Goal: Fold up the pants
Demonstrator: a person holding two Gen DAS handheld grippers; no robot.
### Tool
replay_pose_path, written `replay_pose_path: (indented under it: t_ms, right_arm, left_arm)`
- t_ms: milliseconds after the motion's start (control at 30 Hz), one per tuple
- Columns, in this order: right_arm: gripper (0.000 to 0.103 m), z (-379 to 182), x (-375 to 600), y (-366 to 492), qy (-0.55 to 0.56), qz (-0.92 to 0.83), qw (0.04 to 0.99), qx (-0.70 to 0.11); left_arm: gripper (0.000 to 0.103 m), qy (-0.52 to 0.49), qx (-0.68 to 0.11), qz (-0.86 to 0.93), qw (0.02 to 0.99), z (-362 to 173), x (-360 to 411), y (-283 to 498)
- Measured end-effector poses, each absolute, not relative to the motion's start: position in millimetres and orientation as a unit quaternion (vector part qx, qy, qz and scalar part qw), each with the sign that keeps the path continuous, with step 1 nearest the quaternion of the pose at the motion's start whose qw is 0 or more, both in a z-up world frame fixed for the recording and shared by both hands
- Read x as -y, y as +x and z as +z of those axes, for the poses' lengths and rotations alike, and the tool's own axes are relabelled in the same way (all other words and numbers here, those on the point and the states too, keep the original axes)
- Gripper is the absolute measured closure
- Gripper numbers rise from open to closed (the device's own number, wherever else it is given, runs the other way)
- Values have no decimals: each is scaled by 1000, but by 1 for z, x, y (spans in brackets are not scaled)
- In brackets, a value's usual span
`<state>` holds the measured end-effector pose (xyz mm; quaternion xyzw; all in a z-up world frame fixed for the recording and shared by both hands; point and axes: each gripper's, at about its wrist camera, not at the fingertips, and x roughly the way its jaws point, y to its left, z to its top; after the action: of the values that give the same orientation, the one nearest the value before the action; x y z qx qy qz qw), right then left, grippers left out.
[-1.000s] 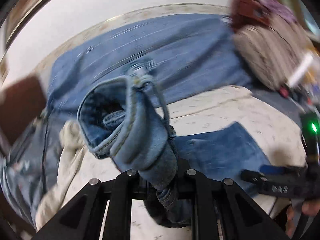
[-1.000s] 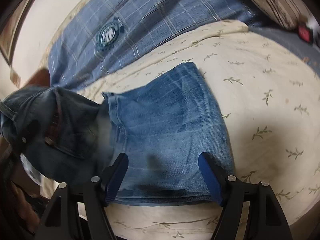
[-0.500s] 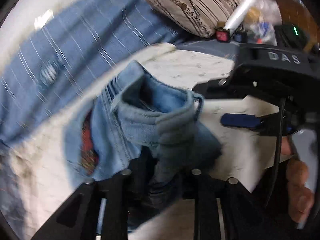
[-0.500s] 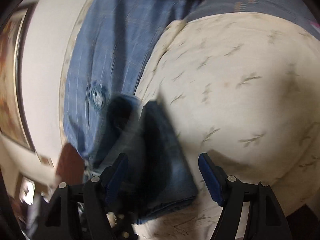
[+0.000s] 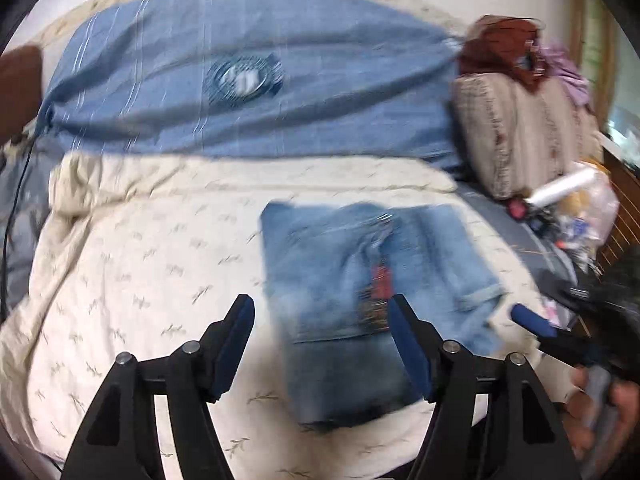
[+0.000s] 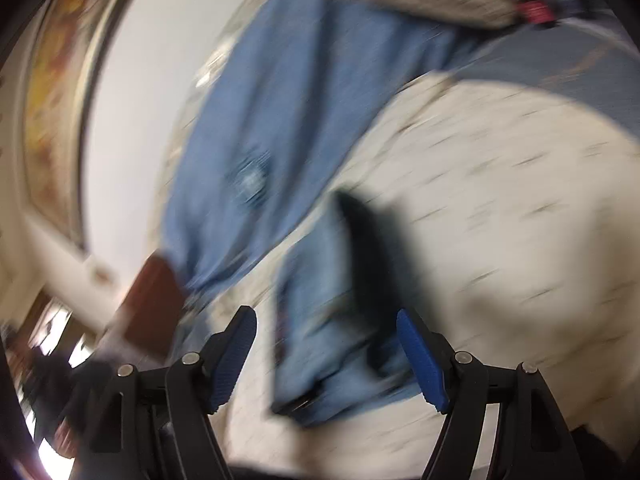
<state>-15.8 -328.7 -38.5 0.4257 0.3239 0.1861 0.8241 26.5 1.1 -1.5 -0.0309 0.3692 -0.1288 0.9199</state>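
Note:
The blue jeans (image 5: 360,292) lie folded into a rough rectangle on the cream leaf-print quilt (image 5: 152,272), a red label showing near a seam. My left gripper (image 5: 320,316) hovers above their near left part, its jaws opening and the pads free of the cloth. In the blurred right wrist view the same jeans (image 6: 320,320) lie on the quilt (image 6: 500,220) beyond my right gripper (image 6: 326,326), which is open and holds nothing. The right gripper's blue-tipped finger (image 5: 532,322) and a hand (image 5: 600,408) show at the left view's right edge.
A blue striped pillow (image 5: 240,76) runs along the headboard. A beige patterned cushion (image 5: 520,132) with red and purple cloth on it stands at the right, above a white roll (image 5: 564,188) and small clutter. A framed picture (image 6: 56,92) hangs on the wall.
My left gripper let go of the bunched waistband and its jaws spread; the jeans now lie flat and folded on the quilt. The right gripper swung away, jaws unchanged.

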Motion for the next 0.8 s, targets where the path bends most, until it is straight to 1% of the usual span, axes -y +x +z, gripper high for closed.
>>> replay_pose_path:
  t_ms: [100, 167, 200, 233, 267, 400, 433, 500, 567, 600, 633, 667, 700, 733, 800]
  right_arm:
    - [27, -43, 300, -4, 427, 254, 787, -367]
    - [28, -66, 294, 2, 416, 216, 780, -414]
    - [31, -80, 298, 6, 427, 195, 771, -431]
    - [32, -95, 303, 8, 460, 185, 748, -441]
    - [32, -96, 307, 8, 472, 186, 743, -437]
    - [31, -66, 306, 8, 443, 187, 769, -421]
    - [31, -61, 307, 10, 443, 186, 771, -417]
    - [31, -62, 309, 20, 447, 171, 769, -424]
    - [31, -71, 310, 31, 450, 150, 761, -444]
    - [36, -71, 310, 31, 456, 145, 754, -450]
    - [46, -72, 310, 33, 457, 139, 754, -451]
    - [71, -70, 309, 33, 437, 127, 767, -452]
    - [82, -67, 309, 32, 420, 117, 777, -455]
    - [84, -60, 306, 33, 400, 113, 787, -456]
    - [85, -44, 298, 27, 343, 102, 816, -453]
  left_arm:
    - [32, -18, -392, -115, 912, -20, 4, 33]
    - [32, 0, -433, -105, 895, -41, 13, 45]
    - [32, 6, -450, -108, 887, -51, 17, 47]
    - [32, 6, -450, -107, 887, -56, 17, 46]
    - [32, 2, -442, -107, 891, -53, 16, 45]
    - [32, -37, -414, -118, 902, -34, 5, 32]
    - [29, -41, -407, -120, 905, -32, 5, 30]
    - [25, -30, -416, -117, 901, -39, 10, 27]
    - [25, -11, -437, -113, 892, -56, 18, 32]
    - [24, -9, -434, -110, 894, -60, 17, 36]
    - [23, -7, -427, -106, 898, -61, 18, 34]
    - [22, -5, -425, -102, 900, -61, 19, 34]
    - [21, -6, -427, -102, 899, -61, 19, 34]
    - [21, -9, -429, -105, 897, -62, 18, 36]
    - [17, -17, -431, -107, 896, -64, 15, 37]
